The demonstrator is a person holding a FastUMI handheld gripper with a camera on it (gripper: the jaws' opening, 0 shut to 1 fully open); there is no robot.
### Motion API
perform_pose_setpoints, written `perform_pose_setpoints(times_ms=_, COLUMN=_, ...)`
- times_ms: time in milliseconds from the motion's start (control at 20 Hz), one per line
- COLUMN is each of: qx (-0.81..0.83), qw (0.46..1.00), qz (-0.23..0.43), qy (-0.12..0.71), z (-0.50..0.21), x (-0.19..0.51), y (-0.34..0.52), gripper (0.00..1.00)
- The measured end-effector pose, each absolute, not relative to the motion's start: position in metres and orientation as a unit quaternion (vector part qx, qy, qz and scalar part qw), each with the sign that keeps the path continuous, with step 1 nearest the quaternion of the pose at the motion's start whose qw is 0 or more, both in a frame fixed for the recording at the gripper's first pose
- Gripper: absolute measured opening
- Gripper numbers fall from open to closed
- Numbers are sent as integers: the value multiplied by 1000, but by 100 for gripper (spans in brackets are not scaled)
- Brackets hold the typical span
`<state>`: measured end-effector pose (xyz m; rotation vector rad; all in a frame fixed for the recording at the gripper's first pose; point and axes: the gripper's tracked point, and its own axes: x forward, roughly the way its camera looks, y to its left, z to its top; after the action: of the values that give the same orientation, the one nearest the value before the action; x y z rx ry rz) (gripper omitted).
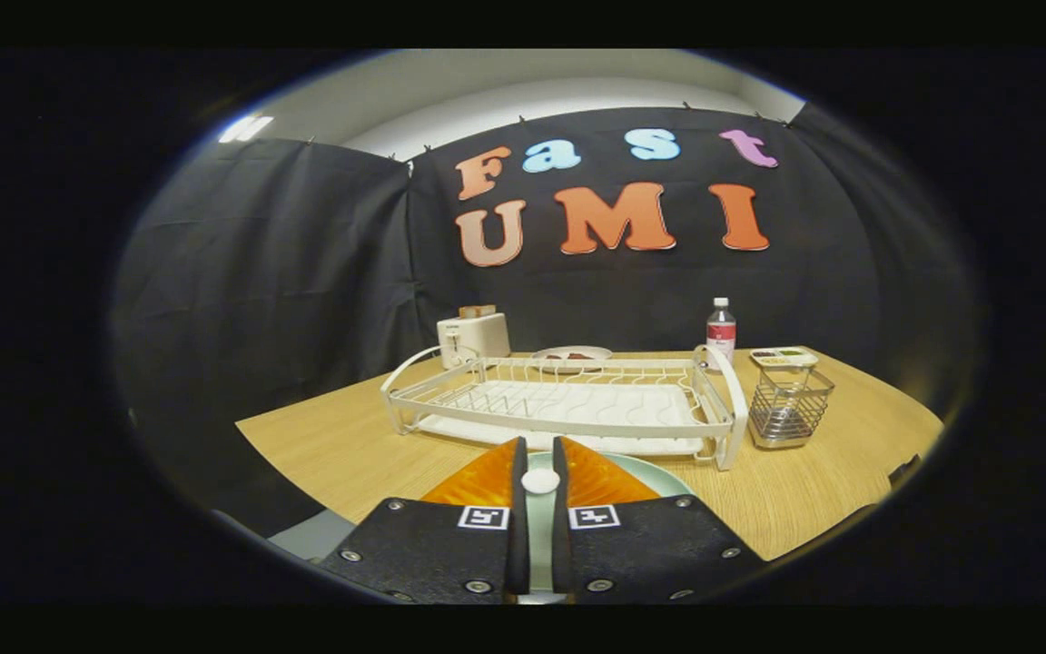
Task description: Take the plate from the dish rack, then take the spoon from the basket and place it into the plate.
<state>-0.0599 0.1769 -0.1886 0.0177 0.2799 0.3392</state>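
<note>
Claw (539,454) nearly together, clamped on white spoon handle (540,480) over pale round plate (646,470), mostly hidden; wire rack (568,404), mesh basket (788,406) on wood bench (350,445).

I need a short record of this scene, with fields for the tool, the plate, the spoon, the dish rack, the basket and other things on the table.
tool: fingers nearly closed on a white spoon end
spoon: rounded end between the fingers, over the plate
plate: pale green, on the table under the fingers, before the rack
dish rack: white, no dishes in it
basket: wire, beside the rack
behind the rack: toaster, bottle, small dish, tray
</note>
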Motion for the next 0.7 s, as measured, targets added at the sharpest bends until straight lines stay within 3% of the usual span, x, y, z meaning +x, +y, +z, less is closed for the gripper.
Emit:
perform_pose_setpoints(times_ms=450, qx=-8, qw=972, qz=144, qy=185, z=-212, x=-54, y=160, gripper=18)
perform_pose_setpoints(times_ms=600, qx=6, qw=973, qz=142, qy=184, z=-204, x=-51, y=155, gripper=36)
perform_pose_setpoints(times_ms=700, qx=15, qw=975, qz=130, qy=178, z=-196, x=-46, y=143, gripper=66)
